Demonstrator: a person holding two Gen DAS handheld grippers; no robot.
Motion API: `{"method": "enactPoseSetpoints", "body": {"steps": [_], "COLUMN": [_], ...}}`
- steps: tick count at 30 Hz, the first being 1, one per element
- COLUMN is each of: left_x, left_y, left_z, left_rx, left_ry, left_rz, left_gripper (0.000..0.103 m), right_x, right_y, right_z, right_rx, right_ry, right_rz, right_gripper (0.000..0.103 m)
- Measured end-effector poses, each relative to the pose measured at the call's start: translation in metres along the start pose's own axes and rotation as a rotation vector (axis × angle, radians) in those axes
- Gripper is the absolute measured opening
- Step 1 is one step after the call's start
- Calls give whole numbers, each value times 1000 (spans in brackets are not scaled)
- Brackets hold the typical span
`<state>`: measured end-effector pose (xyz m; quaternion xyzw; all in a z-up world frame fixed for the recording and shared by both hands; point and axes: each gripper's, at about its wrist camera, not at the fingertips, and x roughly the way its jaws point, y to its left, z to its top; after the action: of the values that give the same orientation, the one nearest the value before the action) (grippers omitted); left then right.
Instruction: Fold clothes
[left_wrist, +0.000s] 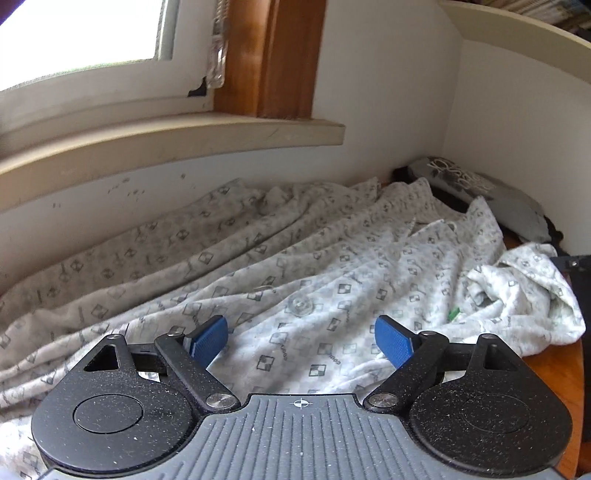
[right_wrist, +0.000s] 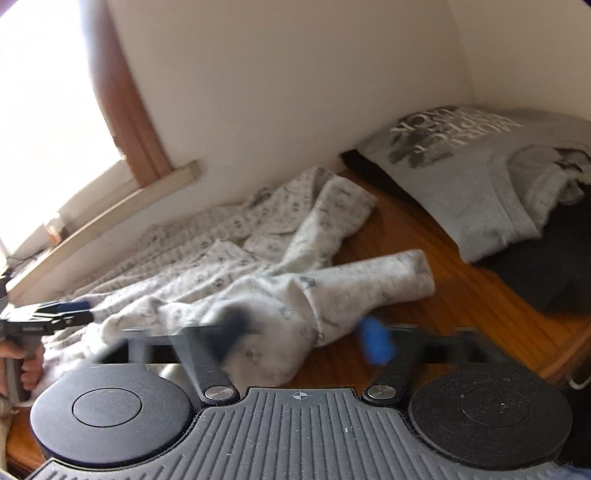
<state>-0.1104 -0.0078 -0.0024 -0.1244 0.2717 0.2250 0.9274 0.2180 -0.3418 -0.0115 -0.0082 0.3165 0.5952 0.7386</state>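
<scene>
Beneath a window sill (left_wrist: 173, 144), a patterned white shirt (left_wrist: 295, 266) sprawls across the wooden table (right_wrist: 461, 295), sleeve near its front edge; left tool (left_wrist: 301, 338) and right tool (right_wrist: 306, 332) hover level above it, jaws spread, empty.

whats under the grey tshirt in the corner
A dark garment lies under the grey t-shirt, showing at its near and left edges, on the wooden table. The rest beneath is covered.
</scene>
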Motion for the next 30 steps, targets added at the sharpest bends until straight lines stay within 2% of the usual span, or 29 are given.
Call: {"method": "enactPoseSetpoints", "body": {"steps": [1,2,5,10,13,19,20,22,25,27,30], "left_x": [0,1,2,4,4,4,4,4,4,3,3], "left_y": [0,-1,-2,-3,-3,-1,-2,-1,-1,-3,-4], "left_z": [0,0,0,0,0,-1,-1,-1,-1,-1,-2], "left_rx": [0,5,8,17,19,11,13,13,15,23,28], "left_ry": [3,2,4,11,12,12,13,13,14,12,12], "left_rz": [2,3,2,9,10,6,7,5,8,11,8], "left_gripper": [89,89,89,89,89,89,89,89,90,97,98], "right_x": [-1,-3,-15,-16,10,96,110,130,136,132,128], "right_y": [3,7,28,80,109,140,143,136,122,112,97], "right_z": [4,9,29,85,118,156,160,162,147,131,107], "right_rx": [-12,-26,-103,-278,-341,-399,-400,-362,-350,-353,-356], "right_ry": [-11,-23,-102,-246,-297,-302,-294,-187,-62,12,122], "right_rz": [5,10,29,45,47,-77,-100,-119,-103,-80,-46], "right_gripper": [17,15,14,14,14,15,22,39,40,40,45]}}
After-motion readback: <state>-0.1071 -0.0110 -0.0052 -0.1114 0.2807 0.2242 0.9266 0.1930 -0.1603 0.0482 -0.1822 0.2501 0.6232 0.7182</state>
